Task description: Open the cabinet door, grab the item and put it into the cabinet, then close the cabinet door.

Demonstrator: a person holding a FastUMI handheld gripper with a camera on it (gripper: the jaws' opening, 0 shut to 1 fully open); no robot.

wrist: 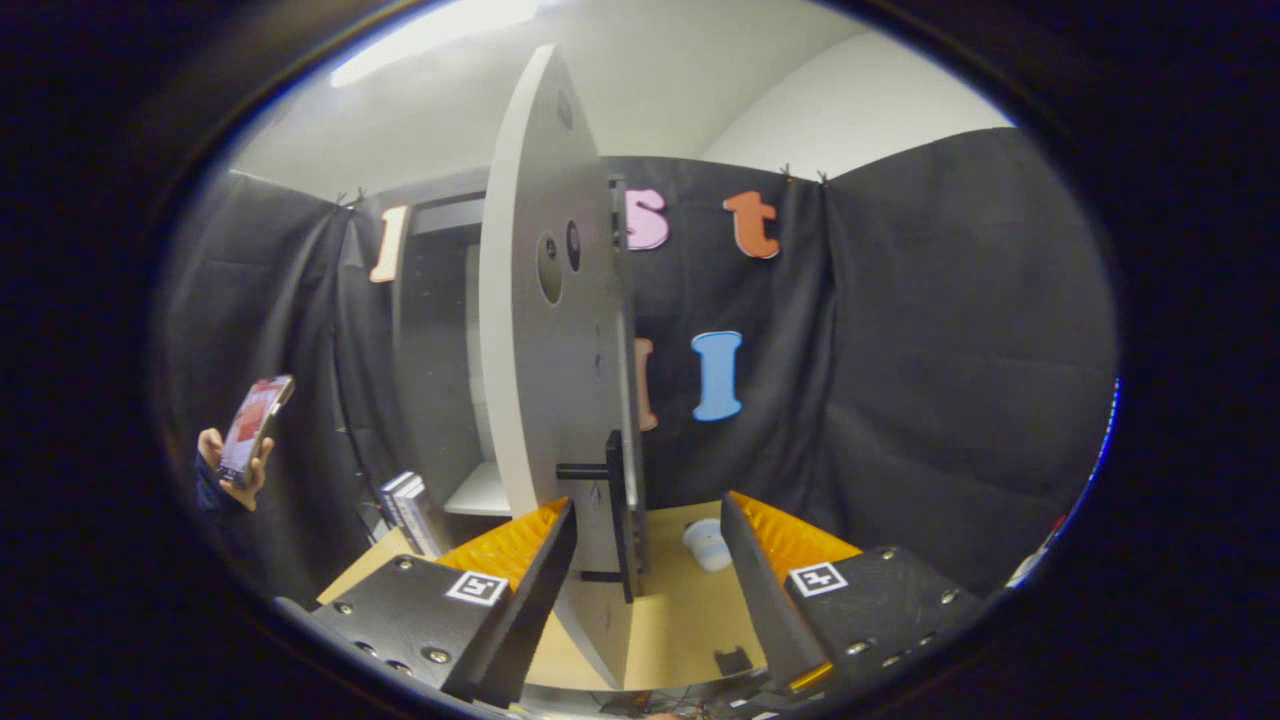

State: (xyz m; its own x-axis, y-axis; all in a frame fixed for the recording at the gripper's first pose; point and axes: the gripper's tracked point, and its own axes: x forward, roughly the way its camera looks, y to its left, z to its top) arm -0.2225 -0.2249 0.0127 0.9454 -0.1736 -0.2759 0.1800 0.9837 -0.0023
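The white cabinet door [545, 330] stands swung open and I see it nearly edge-on. Its free edge, with a black handle [598, 470], reaches in between my fingers. My gripper [648, 502] is open, its fingers wide apart on either side of the door's edge and handle, and neither finger visibly presses on them. A small white item [707, 545] sits on the wooden table [680, 620] just right of the door, ahead of my right finger [760, 560]. To the left of the door I see the dark cabinet interior [440, 340] with a white shelf [482, 495].
A few books [410, 512] stand at the cabinet's foot on the left. Further left, a person's hand [225, 470] holds up a phone [255, 425]. A small black part [733, 660] lies near the table's front edge.
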